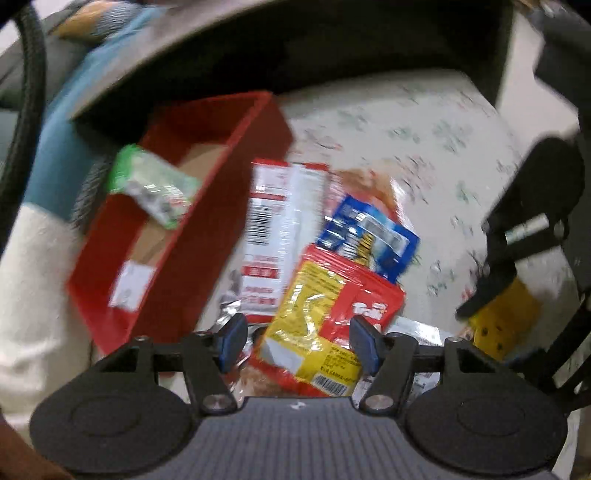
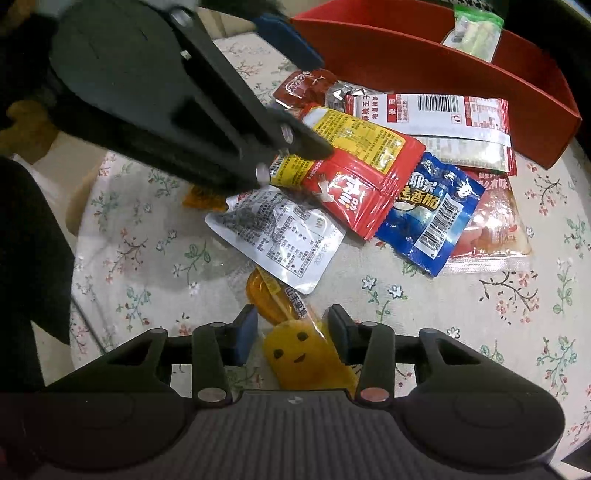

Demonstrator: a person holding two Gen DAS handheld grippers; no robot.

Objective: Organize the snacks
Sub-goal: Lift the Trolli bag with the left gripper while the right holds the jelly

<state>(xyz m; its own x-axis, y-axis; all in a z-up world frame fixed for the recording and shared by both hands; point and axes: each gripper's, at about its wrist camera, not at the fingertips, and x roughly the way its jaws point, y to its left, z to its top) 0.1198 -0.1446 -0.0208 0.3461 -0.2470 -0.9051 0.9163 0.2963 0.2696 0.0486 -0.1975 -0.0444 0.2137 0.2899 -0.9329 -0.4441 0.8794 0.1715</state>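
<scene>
Snack packets lie in a loose overlapping heap on a round table under a pale cloth printed with small flowers point(image 2: 155, 236), next to a long red open-topped cardboard box point(image 2: 443, 70) at the far side. A dark chair or furniture edge rises behind the table in the left wrist view, which is blurred, and a person's sleeve in cream and blue point(image 1: 33, 206) shows at its left.

One green-and-clear packet point(image 2: 474, 31) rests in the red box, propped against its wall. On the cloth I count roughly nine more:

- one large red-and-white flat pouch with barcode point(image 2: 436, 110)
- one red-and-yellow foil packet point(image 2: 364, 162)
- one blue foil packet with barcode point(image 2: 430, 214)
- one silver pouch printed with small text point(image 2: 277, 236)
- one clear packet with reddish contents point(image 2: 495, 236)
- one small dark red sachet point(image 2: 306, 86)
- one orange clear-wrapped jelly piece point(image 2: 273, 295)
- one yellow smiling-face packet point(image 2: 303, 358)
- one part-hidden orange scrap under the other tool

The left gripper point(image 1: 295, 343) points steeply down over the heap, its blue-padded tongs spread either side of the red-and-yellow packet and not pressing on it. The right gripper point(image 2: 291, 332) also points steeply down, its tongs apart and straddling the yellow smiling-face packet; the pads sit just beside the wrapper and I cannot tell whether they pinch it.
</scene>
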